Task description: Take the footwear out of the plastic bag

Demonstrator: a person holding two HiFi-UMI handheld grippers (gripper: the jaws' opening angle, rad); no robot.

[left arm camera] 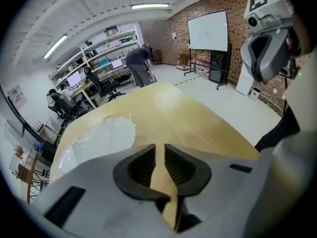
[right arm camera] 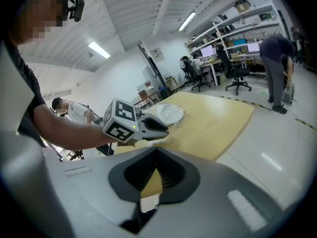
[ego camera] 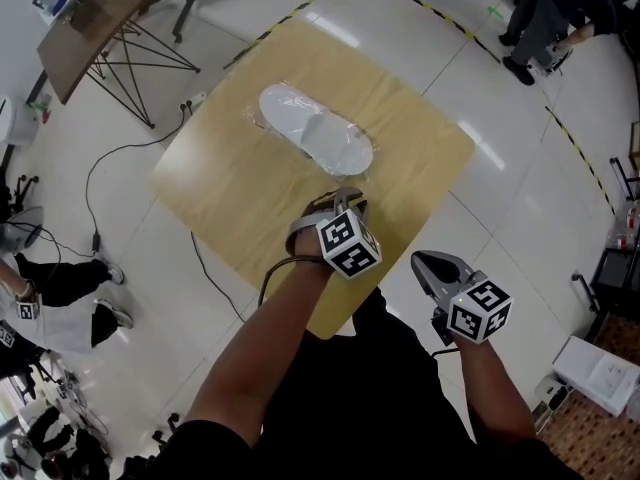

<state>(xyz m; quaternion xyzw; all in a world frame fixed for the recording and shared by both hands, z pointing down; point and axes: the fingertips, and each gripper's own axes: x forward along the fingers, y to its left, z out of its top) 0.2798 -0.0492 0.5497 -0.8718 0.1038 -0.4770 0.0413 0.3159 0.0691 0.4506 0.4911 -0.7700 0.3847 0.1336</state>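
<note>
White footwear sealed in a clear plastic bag point(ego camera: 315, 128) lies on the far half of the wooden table point(ego camera: 250, 188). My left gripper point(ego camera: 345, 198) hovers over the table just short of the bag's near end; its jaws stand a narrow gap apart with only tabletop showing between them point(left arm camera: 159, 150). The bag point(left arm camera: 101, 135) lies ahead and to the left in that view. My right gripper point(ego camera: 425, 260) hangs off the table's near right edge, shut and empty point(right arm camera: 157, 152). From there I see the left gripper point(right arm camera: 166, 129) and the bag point(right arm camera: 168, 114) beyond it.
A person point(ego camera: 545, 13) bends over beyond the yellow-black floor tape point(ego camera: 420, 3). A folding stand with a brown board point(ego camera: 95, 18) is at the far left, with a cable point(ego camera: 110, 158) on the floor. Another person point(ego camera: 50, 298) sits at the left. A whiteboard point(left arm camera: 208, 31) stands against the brick wall.
</note>
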